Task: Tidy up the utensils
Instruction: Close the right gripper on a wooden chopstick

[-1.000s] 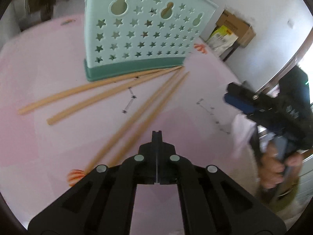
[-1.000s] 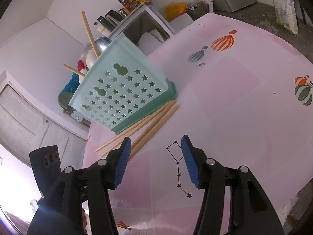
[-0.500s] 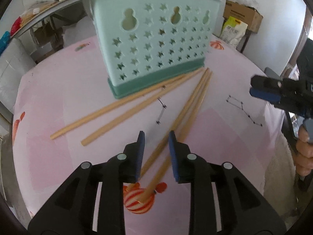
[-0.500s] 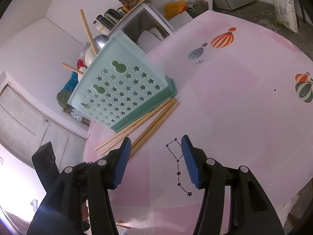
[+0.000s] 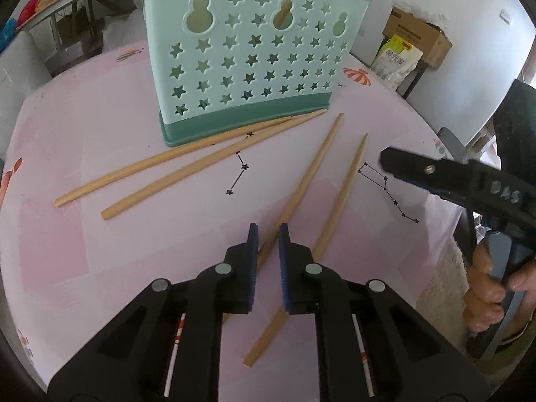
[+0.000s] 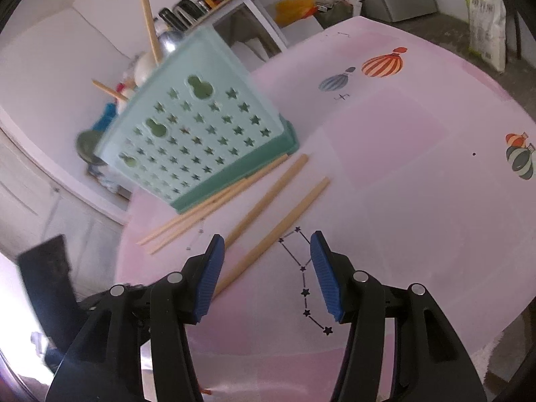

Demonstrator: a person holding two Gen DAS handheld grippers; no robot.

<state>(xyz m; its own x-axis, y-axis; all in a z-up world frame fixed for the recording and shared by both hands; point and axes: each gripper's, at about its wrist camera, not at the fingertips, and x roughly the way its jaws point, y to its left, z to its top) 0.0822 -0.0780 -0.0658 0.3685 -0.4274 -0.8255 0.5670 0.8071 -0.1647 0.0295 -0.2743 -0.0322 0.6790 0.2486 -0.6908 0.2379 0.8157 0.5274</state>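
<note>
Pink tablecloth (image 5: 83,134) with balloon prints covers the table. Mint star-perforated utensil holder (image 5: 248,60) stands at 12 o'clock in the left wrist view; two wooden chopsticks (image 6: 147,20) stick up out of it. Four loose chopsticks lie flat: one pair (image 5: 187,164) along the holder's base, another pair (image 5: 338,194) running toward 1 o'clock. Left gripper (image 5: 268,234): jaws closing, narrow gap, one chopstick of the second pair (image 5: 301,184) between the pads, contact unclear. Right gripper (image 6: 264,244): jaws apart, holding nothing.
</note>
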